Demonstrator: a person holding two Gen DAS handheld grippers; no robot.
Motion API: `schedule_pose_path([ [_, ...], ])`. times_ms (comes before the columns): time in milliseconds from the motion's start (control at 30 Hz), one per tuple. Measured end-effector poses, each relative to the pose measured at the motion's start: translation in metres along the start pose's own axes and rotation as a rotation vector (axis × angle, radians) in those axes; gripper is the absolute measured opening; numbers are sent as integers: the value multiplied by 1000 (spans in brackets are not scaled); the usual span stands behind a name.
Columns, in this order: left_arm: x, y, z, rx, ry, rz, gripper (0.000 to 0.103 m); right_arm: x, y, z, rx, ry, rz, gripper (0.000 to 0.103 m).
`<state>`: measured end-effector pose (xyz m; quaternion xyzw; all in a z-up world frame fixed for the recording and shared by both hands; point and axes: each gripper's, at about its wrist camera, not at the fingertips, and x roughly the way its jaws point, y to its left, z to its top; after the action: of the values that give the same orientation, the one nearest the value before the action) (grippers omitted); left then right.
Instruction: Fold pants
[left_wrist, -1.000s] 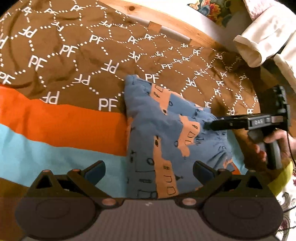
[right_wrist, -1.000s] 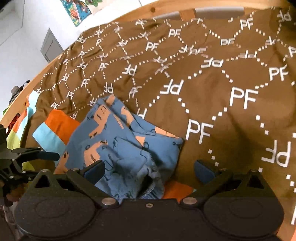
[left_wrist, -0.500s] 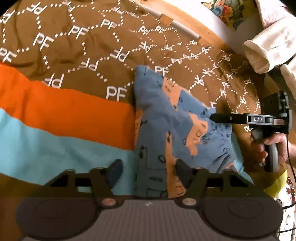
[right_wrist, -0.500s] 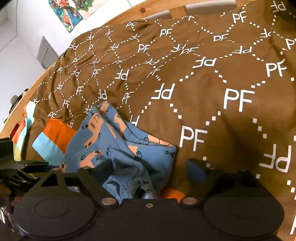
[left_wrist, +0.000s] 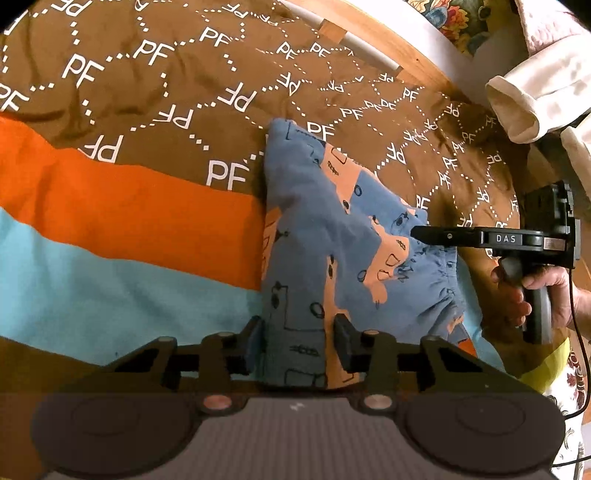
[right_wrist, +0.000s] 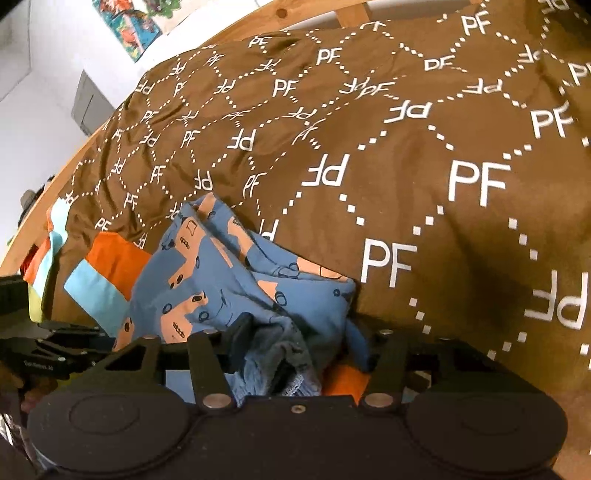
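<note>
The pants (left_wrist: 332, 240) are blue with orange vehicle prints and lie folded on a brown, orange and light-blue bedspread (left_wrist: 129, 221). My left gripper (left_wrist: 297, 343) is shut on the near edge of the pants. My right gripper (right_wrist: 295, 343) is shut on the bunched waistband end of the pants (right_wrist: 221, 280). In the left wrist view the right gripper (left_wrist: 417, 233) shows from the side, held by a hand, its fingers on the pants' right edge. In the right wrist view the left gripper (right_wrist: 66, 343) shows at the far left.
A wooden bed frame (left_wrist: 388, 48) runs along the far side. A white cloth bundle (left_wrist: 535, 96) hangs at the upper right. A poster (right_wrist: 136, 26) and a grey panel (right_wrist: 88, 107) are on the white wall beyond the bed.
Both grippers were open a second ago and have closed on the pants. The left moved in to the near edge; the right closed on the waistband end.
</note>
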<state>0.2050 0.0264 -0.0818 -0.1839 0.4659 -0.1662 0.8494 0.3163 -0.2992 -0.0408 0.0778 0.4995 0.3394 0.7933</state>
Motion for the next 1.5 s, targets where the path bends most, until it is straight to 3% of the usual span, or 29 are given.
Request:
schedule_pose_path([
  [133,0,-1,0,2,1,4,43,0,5,-1,-21,-4,-25,53],
  [300,-1,-3,0,14,-1,11,39,-1,13,-2,-40,-19,-41,36],
  [500,-3,-6,0,34,-5,19,32,-4,21,-3,-60,-35,-68,29],
  [933,-3,-16,1,67,-4,59,25,-11,49,-9,-184,-73,-174,26],
  [1500,-13,-25,-7,149,-52,66,18,-33,79,-26,-304,-176,-230,22],
])
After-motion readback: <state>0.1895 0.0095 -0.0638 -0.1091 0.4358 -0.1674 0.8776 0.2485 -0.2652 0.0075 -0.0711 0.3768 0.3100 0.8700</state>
